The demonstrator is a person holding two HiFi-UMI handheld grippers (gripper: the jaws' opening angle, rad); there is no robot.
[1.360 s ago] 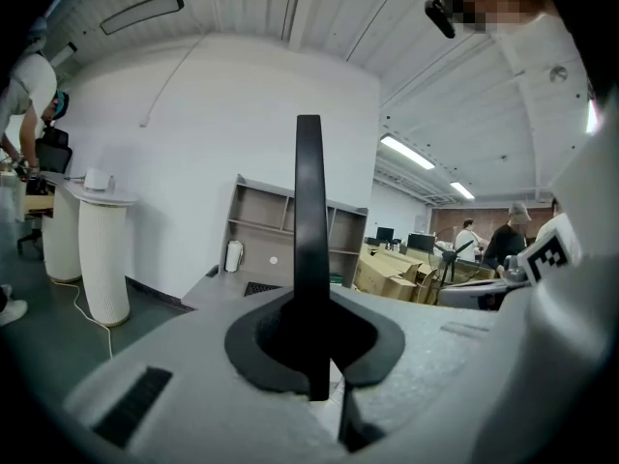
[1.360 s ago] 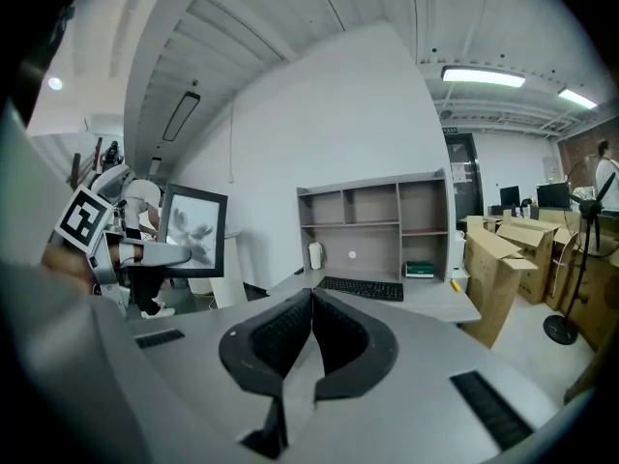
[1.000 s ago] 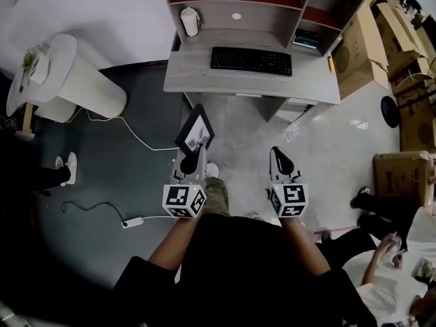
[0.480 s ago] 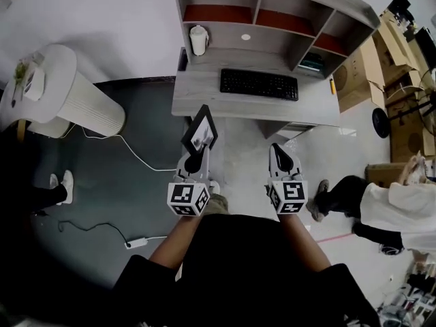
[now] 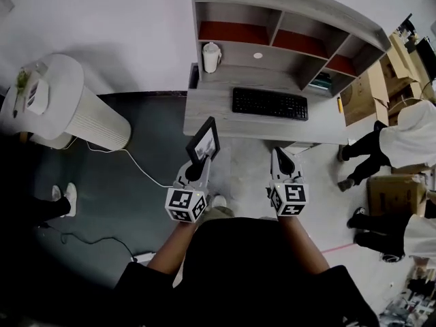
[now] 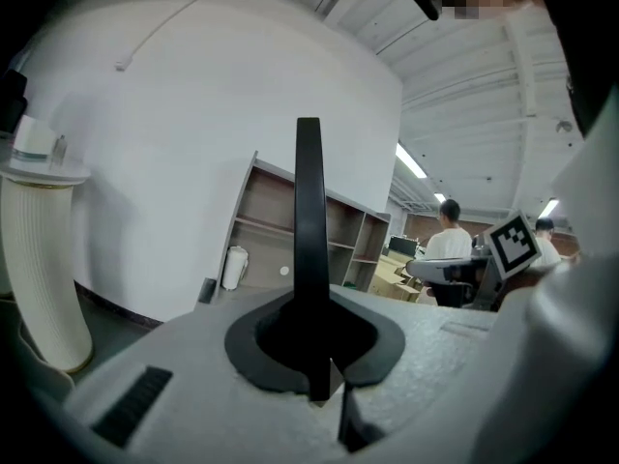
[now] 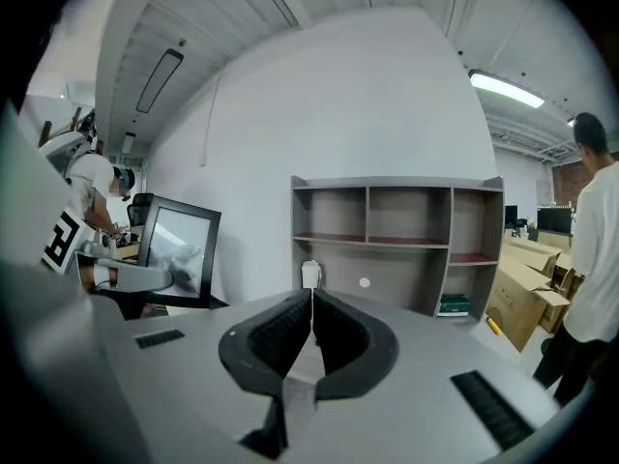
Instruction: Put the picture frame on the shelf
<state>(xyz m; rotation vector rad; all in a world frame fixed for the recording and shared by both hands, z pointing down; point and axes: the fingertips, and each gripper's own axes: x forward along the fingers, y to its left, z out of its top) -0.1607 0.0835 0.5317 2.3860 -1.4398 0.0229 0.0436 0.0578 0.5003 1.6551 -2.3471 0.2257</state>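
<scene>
A black picture frame (image 5: 204,142) with a grey photo stands upright in my left gripper (image 5: 197,165), which is shut on its lower edge. In the left gripper view the frame (image 6: 309,249) shows edge-on between the jaws. From the right gripper view the same frame (image 7: 178,249) appears at the left. My right gripper (image 5: 281,162) is shut with nothing in it, level with the left one. Ahead stands a grey desk with a shelf unit (image 5: 286,26) on top; its compartments (image 7: 397,211) have red-brown boards.
On the desk lie a black keyboard (image 5: 270,103) and a white jug (image 5: 211,57). A white ribbed cylinder (image 5: 75,107) stands at the left, with a cable on the dark floor. Cardboard boxes (image 5: 361,87) and people (image 5: 402,131) are at the right.
The desk and shelf have come nearer and shifted right in the head view. Both grippers kept their pose, the frame still held. A person at the right has walked further back.
</scene>
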